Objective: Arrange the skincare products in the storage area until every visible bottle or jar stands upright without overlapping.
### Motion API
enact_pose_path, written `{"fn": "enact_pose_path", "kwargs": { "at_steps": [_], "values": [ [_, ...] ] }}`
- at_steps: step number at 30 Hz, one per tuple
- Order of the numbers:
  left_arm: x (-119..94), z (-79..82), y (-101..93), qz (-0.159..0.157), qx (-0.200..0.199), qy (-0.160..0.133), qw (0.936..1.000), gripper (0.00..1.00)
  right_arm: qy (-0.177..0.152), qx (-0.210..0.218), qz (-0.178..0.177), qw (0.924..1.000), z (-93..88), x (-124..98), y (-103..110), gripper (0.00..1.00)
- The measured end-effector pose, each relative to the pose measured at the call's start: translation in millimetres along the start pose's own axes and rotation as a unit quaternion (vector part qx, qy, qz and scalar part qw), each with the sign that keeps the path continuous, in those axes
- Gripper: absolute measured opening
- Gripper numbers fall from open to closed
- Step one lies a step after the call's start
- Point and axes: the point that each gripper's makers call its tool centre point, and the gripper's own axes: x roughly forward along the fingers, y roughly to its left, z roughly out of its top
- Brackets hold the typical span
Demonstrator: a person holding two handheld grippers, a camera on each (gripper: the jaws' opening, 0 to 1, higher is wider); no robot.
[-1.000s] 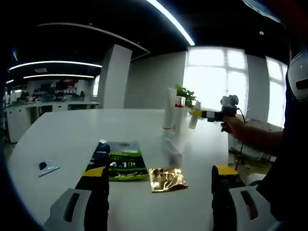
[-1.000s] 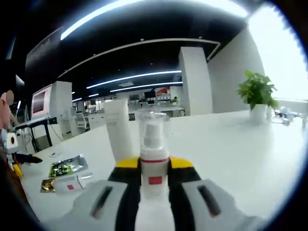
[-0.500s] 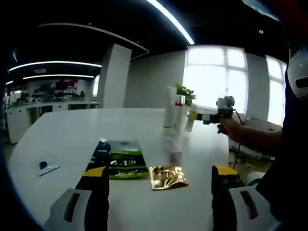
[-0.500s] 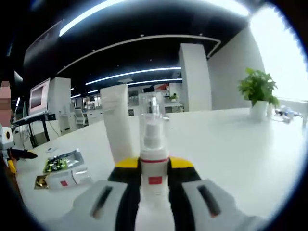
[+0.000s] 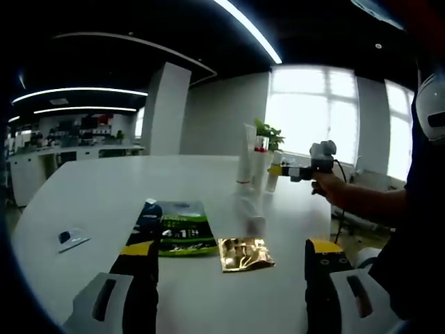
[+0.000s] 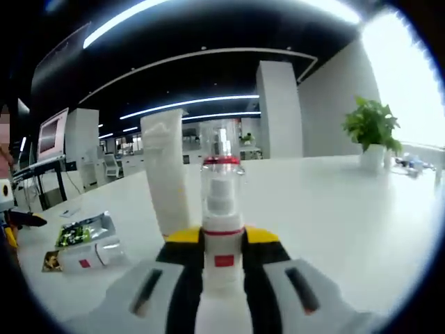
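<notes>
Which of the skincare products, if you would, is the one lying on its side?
The clear box with the red label, flat beside the packets; the white tube and spray bottle are upright.

So the left gripper view sits low over the near edge of the white worktop [image 5: 90,202], looking forward between its own two jaws across to the windows. It's close to a green pouch [image 5: 170,229] and a gold sachet [image 5: 245,252], while the upright white tube [image 5: 246,154] is well off, near the middle of the frame. The right gripper [image 5: 281,169] comes into it from the right, out by that tube.

The right gripper view looks from over there toward the office side, nearly level with the worktop [image 6: 348,202], very near the tube [image 6: 165,174]. Both views share the tube, green pouch [image 6: 80,234] and potted plant [image 6: 372,136].
</notes>
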Motion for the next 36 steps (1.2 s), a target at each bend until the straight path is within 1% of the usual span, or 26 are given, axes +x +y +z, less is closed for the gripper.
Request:
{"fn": "enact_pose_path", "kwargs": {
  "at_steps": [13, 22, 31, 34, 36],
  "values": [
    [-2, -1.8, 1.8, 0.001, 0.003, 0.004, 1.0000, 0.87, 0.005, -0.014, -0.006, 0.9999, -3.7, 4, 1, 0.20],
    [-1, -3.4, 1.4, -0.002, 0.002, 0.008, 1.0000, 0.86, 0.008, -0.024, -0.012, 0.9996, -6.2, 7, -3, 0.20],
    [-2, -4.5, 4.0, -0.002, 0.001, 0.007, 1.0000, 0.85, 0.012, -0.030, -0.003, 0.9995, -7.7, 8, -2, 0.21],
    [-2, -6.3, 3.2, -0.003, -0.001, 0.009, 1.0000, 0.84, 0.023, -0.029, -0.005, 0.9993, -12.6, 8, -4, 0.21],
    [-2, -7.2, 3.2, -0.003, -0.002, 0.010, 0.9999, 0.83, 0.033, -0.027, -0.005, 0.9991, -19.0, 8, -4, 0.23]
  ]
}}
